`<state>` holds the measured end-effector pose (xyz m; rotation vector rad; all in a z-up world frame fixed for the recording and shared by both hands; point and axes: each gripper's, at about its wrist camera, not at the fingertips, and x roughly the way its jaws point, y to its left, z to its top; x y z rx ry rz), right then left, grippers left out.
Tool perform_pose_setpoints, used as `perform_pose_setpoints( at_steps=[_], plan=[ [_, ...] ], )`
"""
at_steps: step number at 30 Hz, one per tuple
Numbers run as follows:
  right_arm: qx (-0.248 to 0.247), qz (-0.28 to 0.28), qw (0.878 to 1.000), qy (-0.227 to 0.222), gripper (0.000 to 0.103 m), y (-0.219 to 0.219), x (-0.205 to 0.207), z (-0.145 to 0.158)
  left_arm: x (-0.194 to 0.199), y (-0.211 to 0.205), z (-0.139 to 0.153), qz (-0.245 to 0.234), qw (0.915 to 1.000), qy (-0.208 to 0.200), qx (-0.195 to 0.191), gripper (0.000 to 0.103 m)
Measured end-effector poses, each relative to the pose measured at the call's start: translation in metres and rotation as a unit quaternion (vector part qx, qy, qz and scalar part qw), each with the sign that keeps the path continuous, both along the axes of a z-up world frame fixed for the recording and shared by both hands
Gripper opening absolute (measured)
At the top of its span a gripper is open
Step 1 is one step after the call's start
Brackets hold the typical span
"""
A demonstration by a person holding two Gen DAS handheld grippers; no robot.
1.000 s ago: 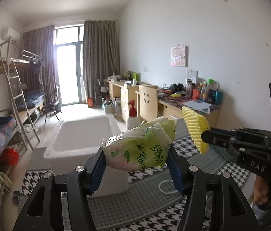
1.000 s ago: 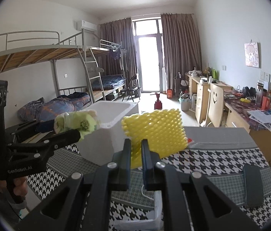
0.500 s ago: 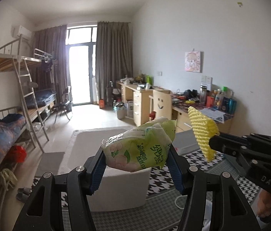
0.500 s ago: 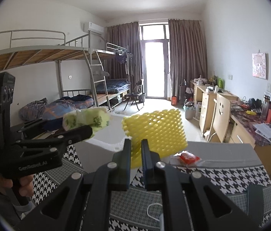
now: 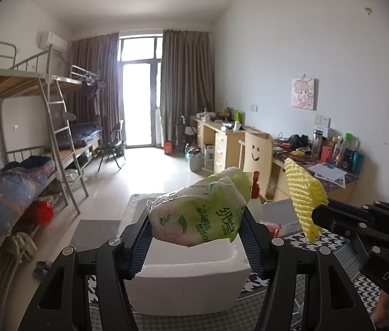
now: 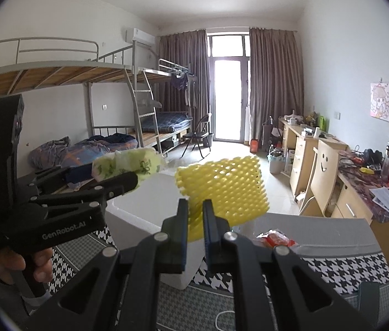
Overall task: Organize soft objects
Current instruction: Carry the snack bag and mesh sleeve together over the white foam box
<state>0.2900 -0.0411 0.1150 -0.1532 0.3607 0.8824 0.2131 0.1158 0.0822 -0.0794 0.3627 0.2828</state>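
Observation:
My left gripper (image 5: 197, 244) is shut on a green tissue pack (image 5: 198, 215) and holds it in the air above a white foam box (image 5: 191, 273). The pack also shows in the right wrist view (image 6: 126, 164), left of centre. My right gripper (image 6: 195, 218) is shut on a yellow foam net (image 6: 227, 187), which it holds up over the box's right side (image 6: 150, 204). The net also shows at the right of the left wrist view (image 5: 303, 195). Both grippers are level with each other, side by side.
The box stands on a table with a houndstooth cloth (image 6: 346, 267). A red snack packet (image 6: 275, 238) lies on a grey mat (image 6: 332, 231) behind. Bunk beds (image 6: 84, 104) are at the left, desks and a smiley chair (image 6: 324, 165) at the right.
Both grippers have risen and tilted up with their loads still held. The white box now sits lower in both views.

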Motion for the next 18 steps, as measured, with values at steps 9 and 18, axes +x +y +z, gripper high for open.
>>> perform_pose_setpoints(
  at_steps=[9,18],
  plan=[
    [-0.016,0.019,1.0,0.008,0.013,0.021,0.007,0.001,0.016,0.012,-0.004,0.021,0.9997,0.014,0.004,0.061],
    [-0.032,0.025,0.999,0.016,0.013,0.036,0.018,-0.003,0.033,0.027,-0.014,0.03,0.9987,0.041,-0.007,0.061]
  ],
)
